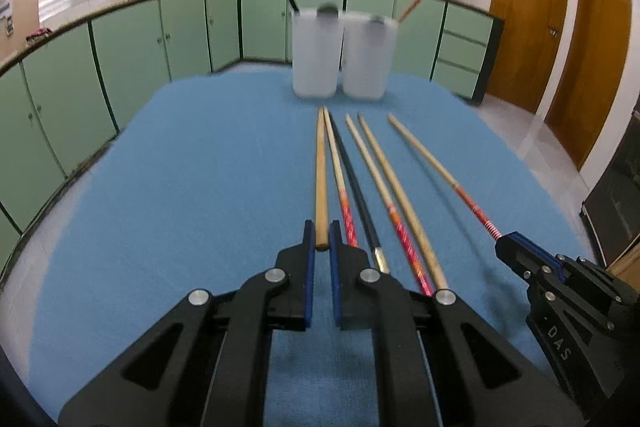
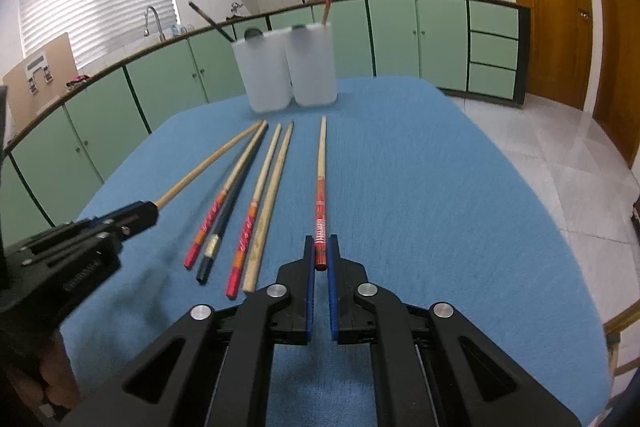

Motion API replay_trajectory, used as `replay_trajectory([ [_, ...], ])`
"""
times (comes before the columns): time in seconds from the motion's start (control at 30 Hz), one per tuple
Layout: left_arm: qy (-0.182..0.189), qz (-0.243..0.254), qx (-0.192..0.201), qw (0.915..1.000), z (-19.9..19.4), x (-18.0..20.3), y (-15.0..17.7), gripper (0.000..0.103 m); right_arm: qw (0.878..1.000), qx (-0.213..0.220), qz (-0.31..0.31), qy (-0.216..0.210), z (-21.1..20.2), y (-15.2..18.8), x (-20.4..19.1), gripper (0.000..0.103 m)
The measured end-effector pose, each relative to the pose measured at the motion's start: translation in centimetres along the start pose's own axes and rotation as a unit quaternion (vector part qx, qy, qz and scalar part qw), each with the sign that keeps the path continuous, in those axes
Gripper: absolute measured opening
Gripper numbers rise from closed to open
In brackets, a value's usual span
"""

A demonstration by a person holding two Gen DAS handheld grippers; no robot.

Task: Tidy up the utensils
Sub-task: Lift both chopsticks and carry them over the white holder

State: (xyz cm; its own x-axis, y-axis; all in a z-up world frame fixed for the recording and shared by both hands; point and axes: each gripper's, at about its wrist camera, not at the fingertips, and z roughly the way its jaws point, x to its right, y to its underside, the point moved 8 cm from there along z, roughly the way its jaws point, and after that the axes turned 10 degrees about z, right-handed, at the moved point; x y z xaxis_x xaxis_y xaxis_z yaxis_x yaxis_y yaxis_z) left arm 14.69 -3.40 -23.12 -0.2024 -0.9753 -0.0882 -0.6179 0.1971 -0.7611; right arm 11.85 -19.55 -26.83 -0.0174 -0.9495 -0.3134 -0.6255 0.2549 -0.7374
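My left gripper (image 1: 322, 241) is shut on the thick end of a plain wooden chopstick (image 1: 321, 171), which points toward two translucent white containers (image 1: 318, 55) at the far end of the blue cloth. My right gripper (image 2: 321, 253) is shut on the red end of a red-handled chopstick (image 2: 321, 163). Between the two held sticks, several chopsticks (image 2: 256, 195) lie side by side on the cloth: red-handled ones, a black one (image 1: 356, 195) and a plain one. The left container (image 2: 264, 71) holds a black chopstick and the right container (image 2: 312, 67) a red one.
The blue cloth (image 2: 420, 187) covers the whole table top. Tiled floor lies beyond its right edge, and green cabinets run behind. A wooden chair frame (image 2: 620, 331) stands at the near right. A hand (image 2: 56, 375) holds the left gripper's handle.
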Motion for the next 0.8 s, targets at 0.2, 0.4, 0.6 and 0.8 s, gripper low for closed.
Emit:
replay_trajectory([
  [0.2, -0.005, 0.0, 0.042, 0.9991, -2.3, -0.6, -2.6, 0.006, 0.999, 0.033, -0.01, -0.002, -1.8, -2.6, -0.4, 0.006],
  [0.4, -0.005, -0.009, 0.078, 0.9969, -3.8, -1.1, -5.4, 0.006, 0.998, 0.063, -0.012, -0.012, -3.5, -6.0, -1.0, 0.006],
  [0.6, -0.008, -0.018, 0.114, 0.9933, -5.0, -1.7, -8.7, 0.006, 0.996, 0.085, 0.005, -0.035, -4.7, -10.1, -1.3, 0.006],
  [0.8, -0.005, -0.022, 0.135, 0.9906, -5.7, -2.4, -11.8, 0.006, 0.994, 0.101, 0.004, -0.043, -5.7, -13.7, -2.1, 0.006],
])
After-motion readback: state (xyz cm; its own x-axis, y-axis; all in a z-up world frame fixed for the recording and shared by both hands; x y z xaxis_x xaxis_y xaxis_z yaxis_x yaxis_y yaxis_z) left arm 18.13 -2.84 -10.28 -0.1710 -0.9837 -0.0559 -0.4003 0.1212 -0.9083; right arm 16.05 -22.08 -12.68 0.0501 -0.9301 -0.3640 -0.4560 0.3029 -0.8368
